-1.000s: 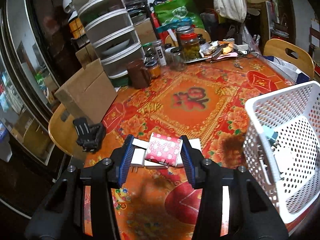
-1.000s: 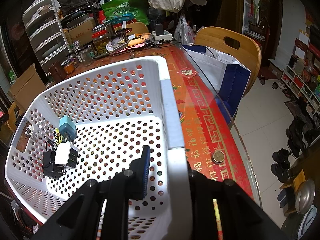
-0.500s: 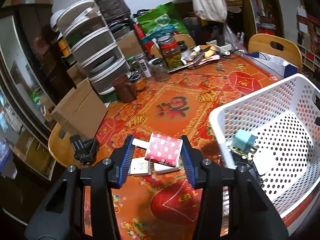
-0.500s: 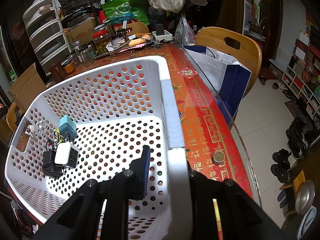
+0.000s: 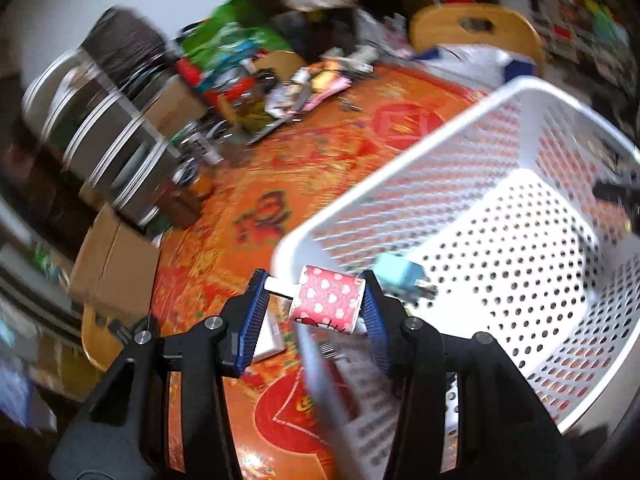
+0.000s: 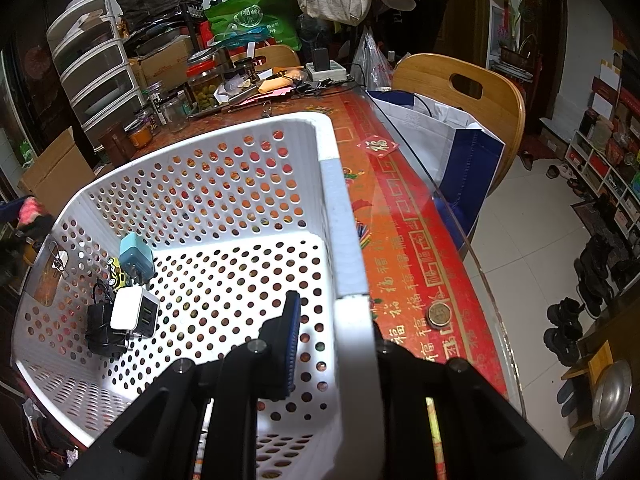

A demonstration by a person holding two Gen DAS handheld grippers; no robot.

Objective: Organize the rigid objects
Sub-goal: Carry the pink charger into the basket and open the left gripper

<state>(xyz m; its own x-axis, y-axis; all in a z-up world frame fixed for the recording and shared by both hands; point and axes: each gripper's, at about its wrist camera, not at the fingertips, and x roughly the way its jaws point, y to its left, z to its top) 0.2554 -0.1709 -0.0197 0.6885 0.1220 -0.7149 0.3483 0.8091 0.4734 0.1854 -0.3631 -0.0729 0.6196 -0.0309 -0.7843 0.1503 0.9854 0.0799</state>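
I'm over a cluttered dining room, working on a desk [image 6: 404, 216] covered in red and orange patterned cloth under glass. My left tool [image 5: 314, 308] is closed about halfway on a small pink box with white hearts [image 5: 327, 304], gripping it across its width, with a white stub sticking out to the left. The box hangs right above the near-left rim of the white perforated plastic basket [image 6: 332, 208], so the basket floor lies ahead and to the right of it. My right tool [image 6: 334, 332] is clamped on the basket's right wall, 1 finger [image 6: 290, 340] inside. A teal plug adapter [image 6: 136, 256], a white charger [image 6: 134, 314] and a black one [image 6: 100, 330] already sit inside.
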